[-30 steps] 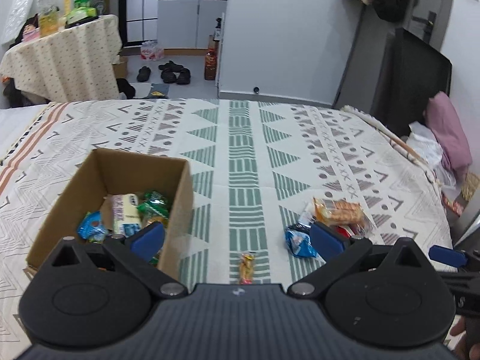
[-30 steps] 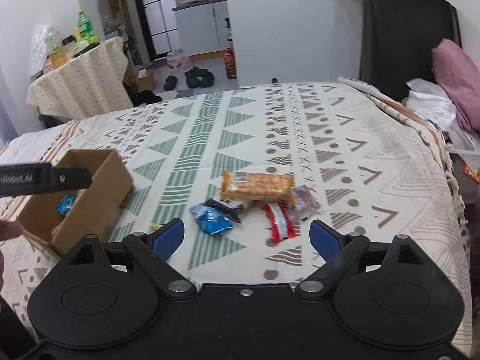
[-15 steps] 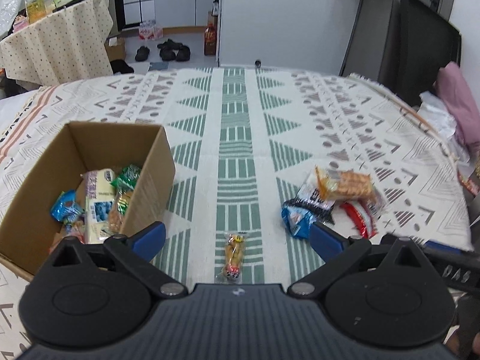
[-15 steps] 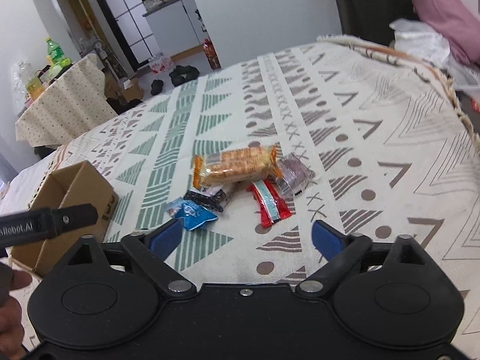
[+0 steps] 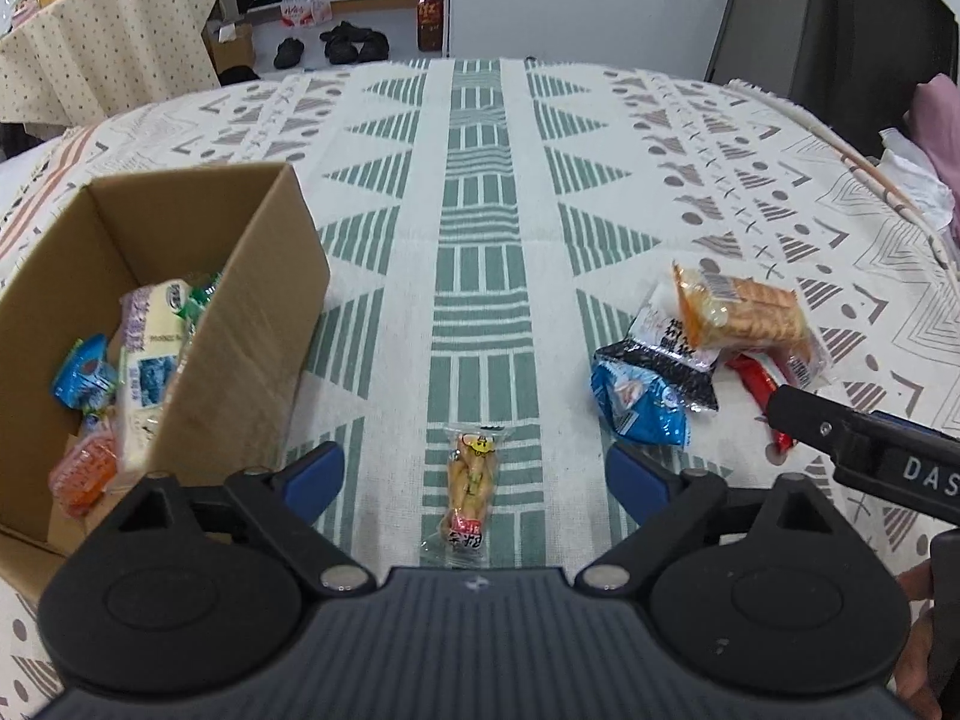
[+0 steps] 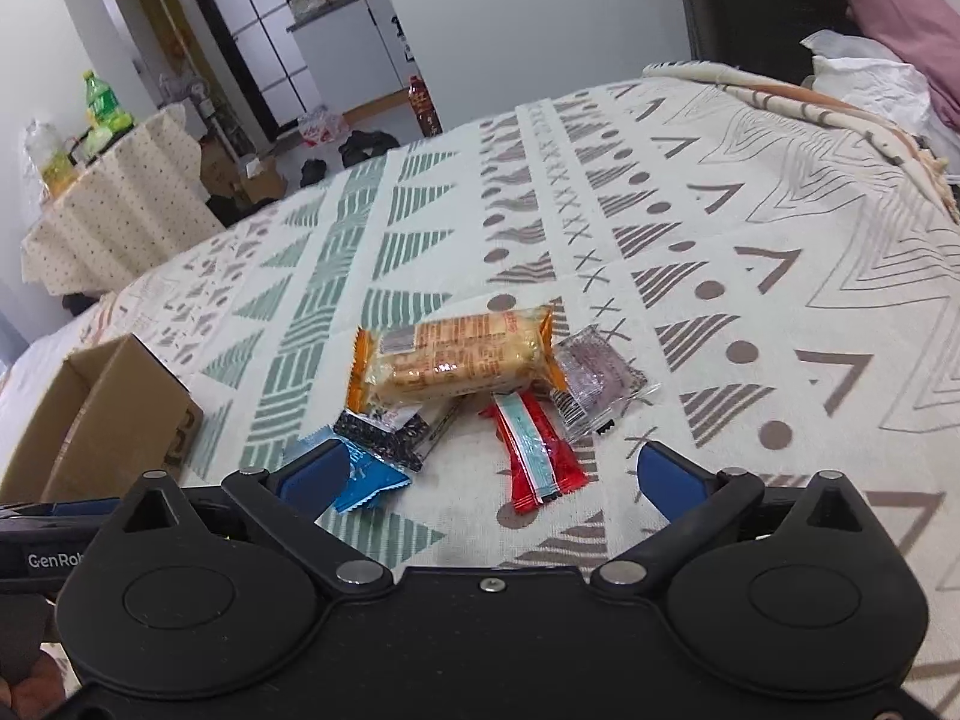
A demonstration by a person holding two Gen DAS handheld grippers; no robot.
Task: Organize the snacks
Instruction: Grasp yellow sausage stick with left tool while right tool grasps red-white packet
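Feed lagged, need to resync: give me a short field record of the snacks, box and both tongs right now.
box: cardboard box, open, several snacks inside
lone snack: clear packet on the cloth between the left tongs, jaws open, just narrowing
pile: orange cracker pack on top; red stick, blue packet beside
right tongs: open, empty, just widened

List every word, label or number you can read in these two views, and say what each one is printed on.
"DAS", cut off by the picture's edge: on the right gripper's arm, seen from the left wrist.
"GenRob", cut off: on the left gripper's arm, seen from the right wrist.
Chinese characters on the black-and-white snack packet: too blurred to read.
Print on the white packet in the cardboard box, the orange cracker pack and the small clear snack packet: too small.
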